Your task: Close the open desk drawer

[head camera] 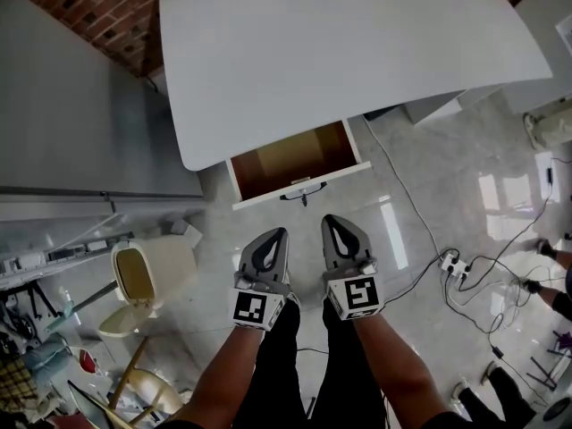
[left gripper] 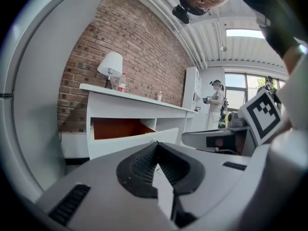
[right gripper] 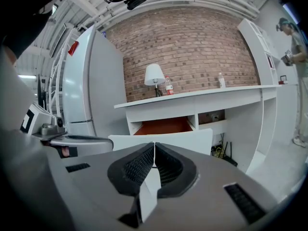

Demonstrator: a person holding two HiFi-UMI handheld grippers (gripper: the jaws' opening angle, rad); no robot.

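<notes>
A white desk (head camera: 357, 43) has one drawer (head camera: 295, 162) pulled out, brown inside, with a white front panel (head camera: 304, 186) and a small dark handle (head camera: 304, 189). The same open drawer (left gripper: 120, 129) shows ahead in the left gripper view, and the drawer (right gripper: 166, 126) fills the middle of the right gripper view. My left gripper (head camera: 279, 232) and right gripper (head camera: 329, 219) hang side by side just short of the drawer front, apart from it. Both are shut with nothing between the tips, the left gripper (left gripper: 155, 143) and the right gripper (right gripper: 154, 143) alike.
A beige open-lidded bin (head camera: 147, 280) stands on the floor at my left. A white cabinet (head camera: 80, 105) flanks the desk. Cables and a power strip (head camera: 454, 264) lie on the glossy floor at right. A lamp (right gripper: 154, 76) and bottles sit on the desk. Another person (left gripper: 216, 102) stands far off.
</notes>
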